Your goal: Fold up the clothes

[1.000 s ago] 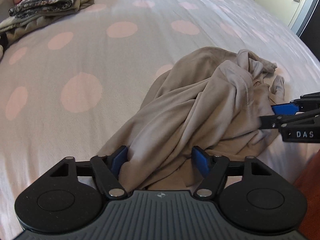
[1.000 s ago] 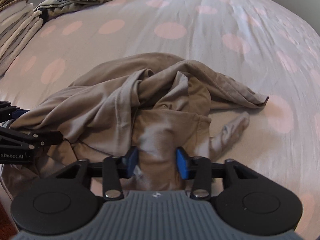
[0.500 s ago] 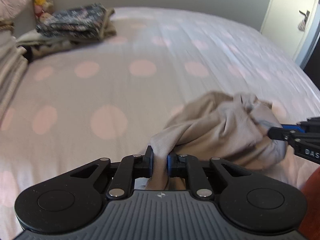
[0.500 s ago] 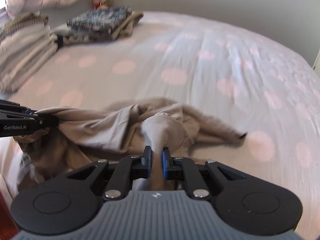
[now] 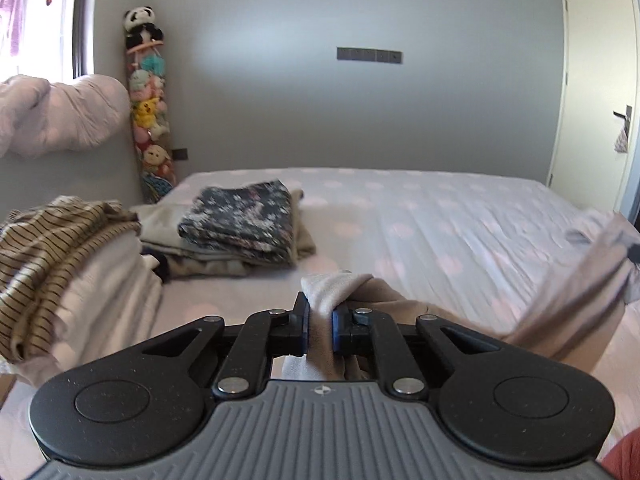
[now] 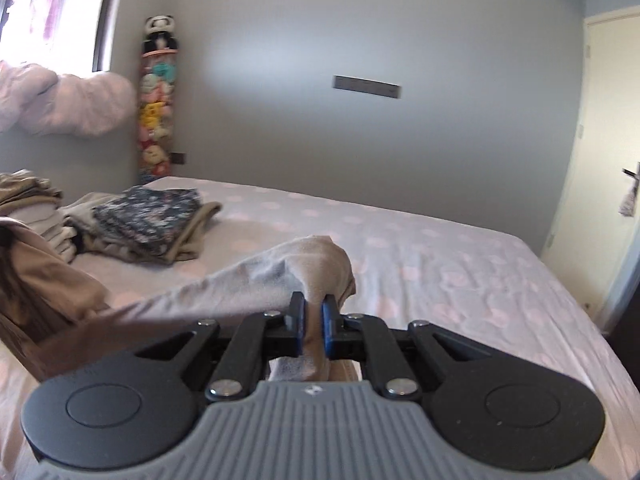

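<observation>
Beige garment (image 5: 560, 312) held above the bed (image 5: 440, 216), strung between both tools, right of the folded stack (image 5: 244, 220). Left tongs (image 5: 320, 326) pinching one bunched edge; right tongs (image 6: 311, 326) pinching another. Judged light, limp, prone to sagging and twisting. Best taken at hem corners or shoulder seams, not bunched mid-cloth.
</observation>
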`<action>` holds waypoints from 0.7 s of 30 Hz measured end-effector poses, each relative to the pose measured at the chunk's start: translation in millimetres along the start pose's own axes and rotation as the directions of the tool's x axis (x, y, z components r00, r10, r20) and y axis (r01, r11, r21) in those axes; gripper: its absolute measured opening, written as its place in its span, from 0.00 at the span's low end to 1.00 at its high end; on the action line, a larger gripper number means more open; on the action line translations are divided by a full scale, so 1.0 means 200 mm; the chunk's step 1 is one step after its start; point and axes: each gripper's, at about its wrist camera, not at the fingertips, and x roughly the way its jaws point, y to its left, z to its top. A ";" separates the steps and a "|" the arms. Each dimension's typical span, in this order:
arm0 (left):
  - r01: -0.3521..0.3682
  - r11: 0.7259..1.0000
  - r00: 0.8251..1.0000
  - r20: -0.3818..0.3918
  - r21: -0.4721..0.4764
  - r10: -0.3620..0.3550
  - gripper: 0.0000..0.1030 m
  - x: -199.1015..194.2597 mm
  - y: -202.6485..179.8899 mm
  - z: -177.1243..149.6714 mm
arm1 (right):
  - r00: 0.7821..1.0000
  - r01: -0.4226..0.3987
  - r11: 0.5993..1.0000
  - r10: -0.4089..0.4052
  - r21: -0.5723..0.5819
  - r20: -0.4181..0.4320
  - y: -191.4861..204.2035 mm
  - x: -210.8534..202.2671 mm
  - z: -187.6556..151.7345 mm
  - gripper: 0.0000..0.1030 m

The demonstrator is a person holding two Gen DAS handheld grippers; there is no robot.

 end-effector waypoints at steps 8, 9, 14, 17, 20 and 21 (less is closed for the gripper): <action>-0.041 0.999 0.984 -0.173 -0.002 0.040 0.08 0.20 0.09 -0.20 | 0.975 0.144 0.988 -0.131 0.062 -0.177 -0.21 0.15 -0.20 0.10; -0.035 0.999 0.975 -0.220 -0.001 0.034 0.08 0.24 0.09 -0.25 | 0.968 0.145 0.987 -0.126 0.070 -0.218 -0.23 0.18 -0.24 0.10; -0.013 0.999 0.922 -0.387 0.039 0.027 0.15 0.37 0.04 -0.47 | 0.931 0.151 0.986 -0.117 0.073 -0.346 -0.26 0.23 -0.41 0.13; -0.004 0.998 0.905 -0.423 0.070 0.033 0.22 0.37 0.01 -0.53 | 0.931 0.124 0.988 -0.085 0.089 -0.356 -0.24 0.21 -0.46 0.28; -0.009 0.992 0.912 -0.406 0.123 0.059 0.40 0.34 -0.04 -0.52 | 0.930 0.058 0.993 -0.017 0.100 -0.368 -0.17 0.21 -0.49 0.31; -0.004 0.990 0.917 -0.396 0.138 0.058 0.49 0.33 -0.06 -0.51 | 0.927 0.032 0.995 0.008 0.098 -0.374 -0.14 0.22 -0.50 0.32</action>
